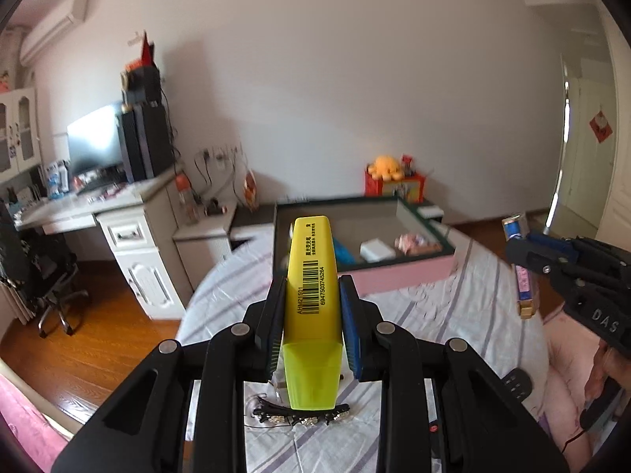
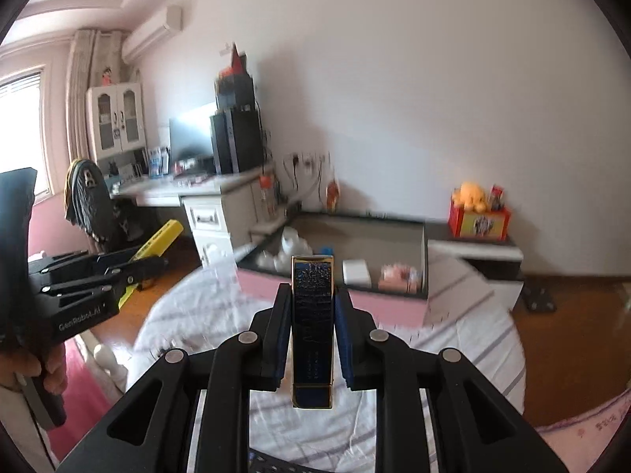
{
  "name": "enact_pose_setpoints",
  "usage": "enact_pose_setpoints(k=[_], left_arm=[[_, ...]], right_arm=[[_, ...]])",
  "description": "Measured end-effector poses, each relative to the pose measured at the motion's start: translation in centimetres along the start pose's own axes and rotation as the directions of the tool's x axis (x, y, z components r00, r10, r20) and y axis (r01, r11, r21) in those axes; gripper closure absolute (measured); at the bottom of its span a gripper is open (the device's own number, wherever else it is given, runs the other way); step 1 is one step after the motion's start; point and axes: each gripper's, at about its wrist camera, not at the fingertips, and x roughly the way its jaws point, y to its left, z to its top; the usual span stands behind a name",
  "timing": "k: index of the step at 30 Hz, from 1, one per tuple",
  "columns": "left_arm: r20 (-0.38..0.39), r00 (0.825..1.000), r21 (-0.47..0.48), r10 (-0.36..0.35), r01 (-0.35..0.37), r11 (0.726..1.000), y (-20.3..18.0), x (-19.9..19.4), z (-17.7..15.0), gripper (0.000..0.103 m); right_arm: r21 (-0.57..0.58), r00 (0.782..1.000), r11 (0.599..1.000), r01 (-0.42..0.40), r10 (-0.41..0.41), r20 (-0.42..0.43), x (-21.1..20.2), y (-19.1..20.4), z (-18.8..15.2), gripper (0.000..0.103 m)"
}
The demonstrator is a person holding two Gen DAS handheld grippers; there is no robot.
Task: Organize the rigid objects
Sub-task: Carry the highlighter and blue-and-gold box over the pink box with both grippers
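Note:
My left gripper [image 1: 312,280] is shut on a yellow highlighter [image 1: 311,260] that has a barcode and points forward, lifted above the striped bedsheet. The right gripper [image 2: 312,291] is shut on a slim dark-blue case with gold edges [image 2: 312,315], also lifted. Ahead on the bed stands an open box with dark walls and a pink side [image 1: 410,276] [image 2: 335,303], holding a white block, a blue item and a pink packet. The right gripper [image 1: 520,252] shows at the right edge of the left wrist view. In the right wrist view the left gripper [image 2: 155,260] and highlighter [image 2: 163,238] are at the left.
A black jewelled hair clip [image 1: 299,419] and a dark remote [image 1: 516,384] lie on the sheet below the left gripper. Beyond the bed are a white desk [image 1: 130,228], an office chair [image 1: 47,276], wooden floor and a red box with an orange plush [image 1: 394,185].

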Motion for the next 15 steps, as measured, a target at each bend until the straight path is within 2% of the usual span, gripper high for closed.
enact_pose_setpoints(k=[8,15], left_arm=[[0.133,0.99,-0.004,0.054,-0.054,0.999,0.1,-6.3,1.3,0.077],[0.183,0.978,-0.008,0.104,-0.105,0.994,1.1,-9.3,1.5,0.077]], right_arm=[[-0.073,0.995,0.997,0.006,0.002,0.104,-4.2,3.8,1.8,0.082],[-0.101,0.993,0.995,-0.007,0.02,0.121,-5.5,5.4,2.5,0.082]])
